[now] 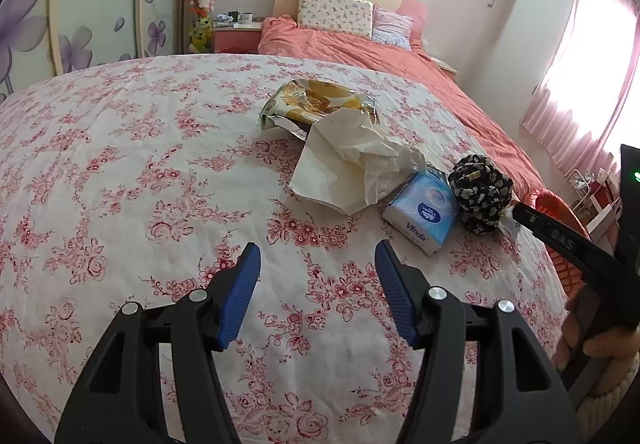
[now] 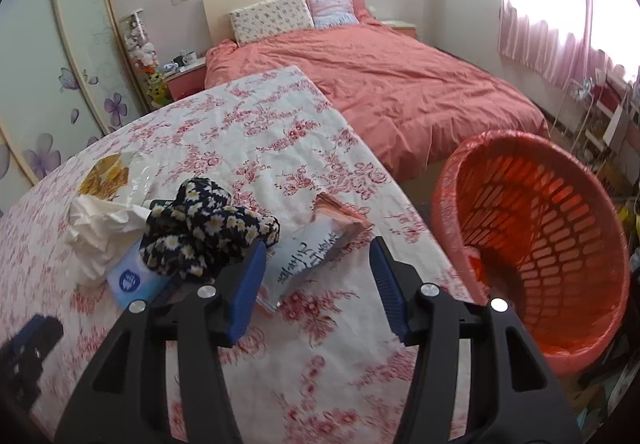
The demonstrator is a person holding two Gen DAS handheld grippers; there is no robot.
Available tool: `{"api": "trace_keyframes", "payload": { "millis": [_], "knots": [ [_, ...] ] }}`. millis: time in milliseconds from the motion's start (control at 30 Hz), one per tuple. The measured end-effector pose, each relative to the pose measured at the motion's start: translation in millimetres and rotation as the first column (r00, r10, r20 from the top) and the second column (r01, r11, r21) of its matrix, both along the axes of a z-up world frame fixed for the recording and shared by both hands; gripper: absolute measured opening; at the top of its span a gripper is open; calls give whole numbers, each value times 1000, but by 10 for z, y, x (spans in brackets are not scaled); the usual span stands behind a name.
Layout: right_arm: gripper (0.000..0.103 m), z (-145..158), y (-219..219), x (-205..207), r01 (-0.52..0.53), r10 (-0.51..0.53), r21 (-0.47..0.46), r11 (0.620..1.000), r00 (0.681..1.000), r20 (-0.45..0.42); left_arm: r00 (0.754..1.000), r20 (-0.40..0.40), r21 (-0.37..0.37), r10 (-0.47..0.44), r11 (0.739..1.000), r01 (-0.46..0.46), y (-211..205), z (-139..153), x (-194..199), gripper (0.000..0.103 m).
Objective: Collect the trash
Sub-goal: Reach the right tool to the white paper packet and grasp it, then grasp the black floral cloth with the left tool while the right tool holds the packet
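The right gripper's [image 2: 318, 284] fingers [image 2: 386, 276] stand apart and empty, angled down just short of a white-and-pink wrapper [image 2: 316, 248] lying flat near the table's edge. The left gripper's [image 1: 318, 288] jaws are apart too, holding nothing. The likely step is to pinch that wrapper: the pads should straddle its raised, torn end, not the flat body, since thin crinkly film slips and clings to cloth. The red basket [image 2: 452, 180], slotted plastic lined with a thin bag, waits just beside the table. Other trash lies further left: soft crumpled paper [image 1: 352, 164] and a glossy yellow bag [image 1: 316, 100]. A blue tissue pack [image 1: 420, 212] and a dark daisy-print scrunchie [image 1: 480, 192] touch each other on the wrinkled floral cloth [image 1: 120, 164].
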State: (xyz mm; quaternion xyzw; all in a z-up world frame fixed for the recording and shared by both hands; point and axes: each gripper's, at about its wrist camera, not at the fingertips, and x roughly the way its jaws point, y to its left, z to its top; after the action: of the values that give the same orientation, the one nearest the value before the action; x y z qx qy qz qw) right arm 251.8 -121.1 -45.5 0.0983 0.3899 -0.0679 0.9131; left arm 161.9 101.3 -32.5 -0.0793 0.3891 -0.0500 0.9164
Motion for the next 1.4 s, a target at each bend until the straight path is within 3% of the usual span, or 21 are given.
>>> {"api": "trace_keyframes", "payload": {
  "millis": [167, 200, 400, 467, 967, 1400],
  "knots": [
    [50, -190, 59, 134, -7, 6, -7, 1000, 996, -84, 1000, -3, -3, -8, 1000, 8, -27, -3, -2, 59],
    [35, -170, 40, 103, -8, 8, 3, 1000, 998, -65, 1000, 0, -2, -12, 1000, 12, -31, 0, -8, 59],
    [6, -194, -65, -17, -32, 33, 14, 999, 997, -67, 1000, 9, -6, -26, 1000, 26, -63, 9, -13, 59],
    [4, -187, -77, -61, -38, 38, 8, 999, 997, -60, 1000, 8, -8, -30, 1000, 30, -80, 9, -17, 59],
    [2, 41, -264, -441, -61, 60, 46, 997, 998, 22, 998, 0, -11, -66, 998, 66, -269, 47, 81, 59],
    [2, 79, -601, -720, -27, 25, 40, 999, 999, 42, 981, 7, 49, -194, 980, 193, -1111, 138, 432, 60]
  ]
}}
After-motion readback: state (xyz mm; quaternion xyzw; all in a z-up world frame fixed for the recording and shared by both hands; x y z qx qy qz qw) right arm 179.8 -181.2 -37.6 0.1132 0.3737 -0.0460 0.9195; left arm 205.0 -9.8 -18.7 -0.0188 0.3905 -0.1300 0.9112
